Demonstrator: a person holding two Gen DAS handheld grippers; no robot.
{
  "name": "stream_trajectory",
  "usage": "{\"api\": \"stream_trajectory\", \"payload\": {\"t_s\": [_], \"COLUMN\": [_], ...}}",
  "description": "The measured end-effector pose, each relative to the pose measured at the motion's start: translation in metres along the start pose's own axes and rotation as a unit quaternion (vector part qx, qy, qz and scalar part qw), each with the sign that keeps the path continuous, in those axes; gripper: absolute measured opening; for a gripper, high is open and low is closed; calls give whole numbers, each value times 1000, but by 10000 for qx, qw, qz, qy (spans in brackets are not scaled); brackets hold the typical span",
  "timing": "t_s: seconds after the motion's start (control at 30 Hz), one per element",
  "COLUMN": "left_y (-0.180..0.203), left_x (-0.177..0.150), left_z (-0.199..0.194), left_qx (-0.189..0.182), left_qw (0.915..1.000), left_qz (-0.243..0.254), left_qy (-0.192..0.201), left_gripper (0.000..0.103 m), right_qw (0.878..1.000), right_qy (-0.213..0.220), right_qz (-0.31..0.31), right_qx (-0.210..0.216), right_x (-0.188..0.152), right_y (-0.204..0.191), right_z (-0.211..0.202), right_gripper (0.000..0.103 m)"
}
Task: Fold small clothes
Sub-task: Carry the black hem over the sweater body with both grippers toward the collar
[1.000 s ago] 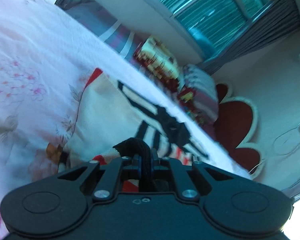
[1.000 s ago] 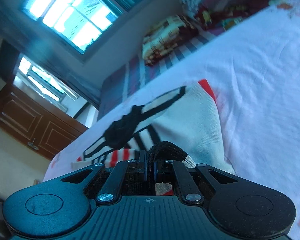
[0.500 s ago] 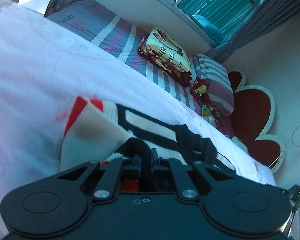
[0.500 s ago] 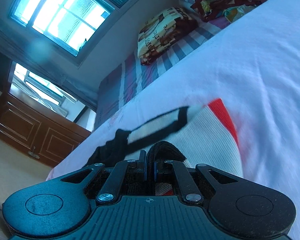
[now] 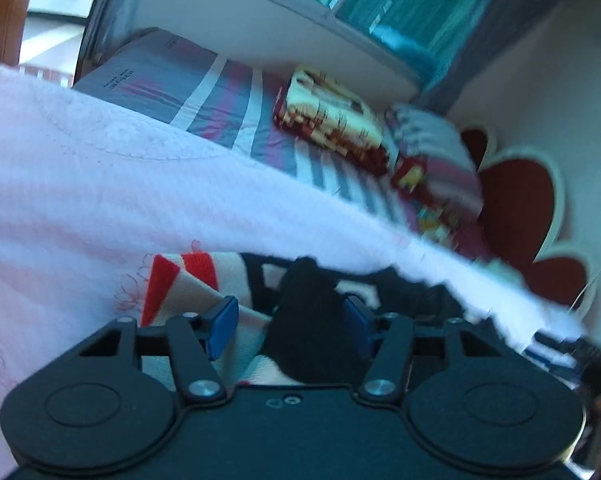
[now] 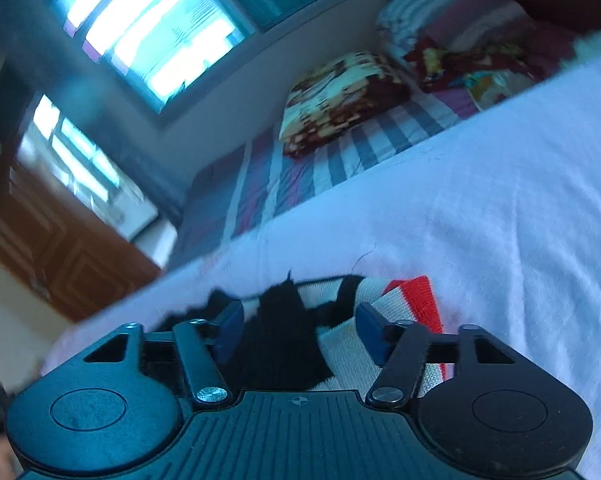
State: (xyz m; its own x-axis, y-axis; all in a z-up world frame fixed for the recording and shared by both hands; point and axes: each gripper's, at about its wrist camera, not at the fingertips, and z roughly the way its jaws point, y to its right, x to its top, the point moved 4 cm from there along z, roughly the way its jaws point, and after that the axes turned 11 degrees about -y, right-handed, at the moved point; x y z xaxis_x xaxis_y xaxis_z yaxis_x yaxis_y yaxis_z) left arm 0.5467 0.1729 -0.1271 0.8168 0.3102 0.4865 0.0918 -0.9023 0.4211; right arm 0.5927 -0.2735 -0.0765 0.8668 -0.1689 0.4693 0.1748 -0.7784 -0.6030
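Both tools, left tool [image 5: 290, 322] and right tool [image 6: 298, 328], are spreading, letting go of the folded sweater [image 5: 188, 288] lying mid-bed [image 5: 100, 184]; its dark hem may be snagging a finger, dragging the fold open.

Home bedroom. Bed [image 6: 500, 208] under white sheet; striped blanket [image 6: 284, 184], patterned pillow [image 6: 340, 92] toward its far end (headboard [image 5: 516, 208] red, petal-shaped). Window [image 6: 140, 20] above bed; wooden cabinet [image 6: 52, 248] beside it.
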Motion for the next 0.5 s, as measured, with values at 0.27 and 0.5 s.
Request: {"api": "stream_trajectory", "payload": {"t_s": [0.27,0.5], "left_y": [34,45], "left_x": [-11,-10], "left_z": [17,5], "left_qx": [1091,1159], "left_qw": [9833,9809], "left_qz": [1434,1536], "left_qy": [-247,284], "left_gripper": [28,4], "right_qw": [9811,9748], "right_qy": [-394,55], "right_qz": [-1512,-1792], "right_qx": [-1141,-1324], "right_x": [-33,-39], "right_y": [-37,-42], "right_z": [51,46], "right_gripper": [35,3]}}
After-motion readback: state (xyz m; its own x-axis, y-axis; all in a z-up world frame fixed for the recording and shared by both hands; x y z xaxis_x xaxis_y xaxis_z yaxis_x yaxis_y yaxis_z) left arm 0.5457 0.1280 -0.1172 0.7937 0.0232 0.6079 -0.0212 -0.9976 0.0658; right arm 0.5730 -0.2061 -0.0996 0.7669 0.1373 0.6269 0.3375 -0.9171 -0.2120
